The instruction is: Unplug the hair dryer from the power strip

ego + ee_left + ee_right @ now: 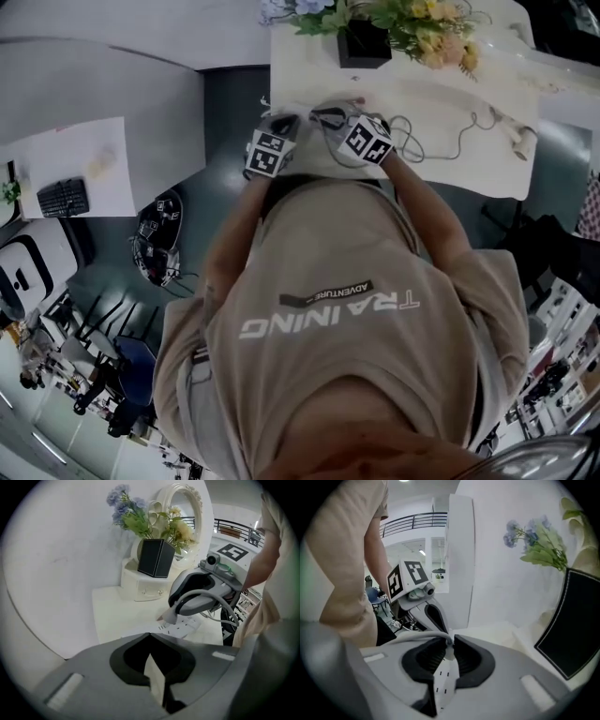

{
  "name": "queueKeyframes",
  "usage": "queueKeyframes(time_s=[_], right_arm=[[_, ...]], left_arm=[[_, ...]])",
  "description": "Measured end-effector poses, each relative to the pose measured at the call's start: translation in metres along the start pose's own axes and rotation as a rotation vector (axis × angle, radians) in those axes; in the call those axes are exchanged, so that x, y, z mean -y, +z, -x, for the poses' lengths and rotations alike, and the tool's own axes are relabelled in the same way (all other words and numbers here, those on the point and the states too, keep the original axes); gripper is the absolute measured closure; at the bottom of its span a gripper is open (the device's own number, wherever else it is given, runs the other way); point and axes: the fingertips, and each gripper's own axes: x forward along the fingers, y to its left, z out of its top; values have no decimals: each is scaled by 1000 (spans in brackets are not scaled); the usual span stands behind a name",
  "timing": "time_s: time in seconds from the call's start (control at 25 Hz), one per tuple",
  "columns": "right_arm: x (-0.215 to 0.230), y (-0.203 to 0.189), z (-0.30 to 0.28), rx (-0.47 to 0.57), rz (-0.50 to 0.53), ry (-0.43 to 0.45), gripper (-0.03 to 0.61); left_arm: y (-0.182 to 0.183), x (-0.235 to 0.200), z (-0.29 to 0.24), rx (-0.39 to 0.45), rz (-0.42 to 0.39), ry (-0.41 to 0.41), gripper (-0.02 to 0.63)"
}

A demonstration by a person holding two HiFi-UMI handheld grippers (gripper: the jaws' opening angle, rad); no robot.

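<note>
The white power strip (180, 627) lies at the near edge of the white table (422, 94). My left gripper (150, 637) is shut on one end of it, and the strip's end shows between the jaws. My right gripper (450, 641) is shut on the plug (448, 652), which sits in the power strip (443, 686). The plug's grey cable (403, 639) runs off to the left. In the head view both grippers, left (284, 124) and right (330, 118), meet at the table edge. The cable (441, 150) runs right to the white hair dryer (520, 141).
A black pot of flowers (364, 42) stands at the back of the table, with a white-framed mirror (180, 508) and a small white drawer box (143, 585) beside it. A grey desk holding a keyboard (64, 197) is at the left. The person's body fills the lower half of the head view.
</note>
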Motion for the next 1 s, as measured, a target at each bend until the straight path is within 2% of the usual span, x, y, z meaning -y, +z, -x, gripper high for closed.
queueKeyframes(time_s=[0.16, 0.36, 0.56, 1.0], right_arm=[[2, 10, 27, 15, -17, -4, 518], [3, 35, 58, 49, -9, -46, 517], [-6, 50, 74, 94, -40, -66, 517], [-25, 59, 76, 86, -24, -66, 517]], left_arm=[[1, 9, 4, 43, 48, 5, 607], [34, 31, 41, 221, 18, -6, 607], [59, 40, 87, 338, 32, -1, 607], [56, 30, 122, 367, 14, 30, 607]])
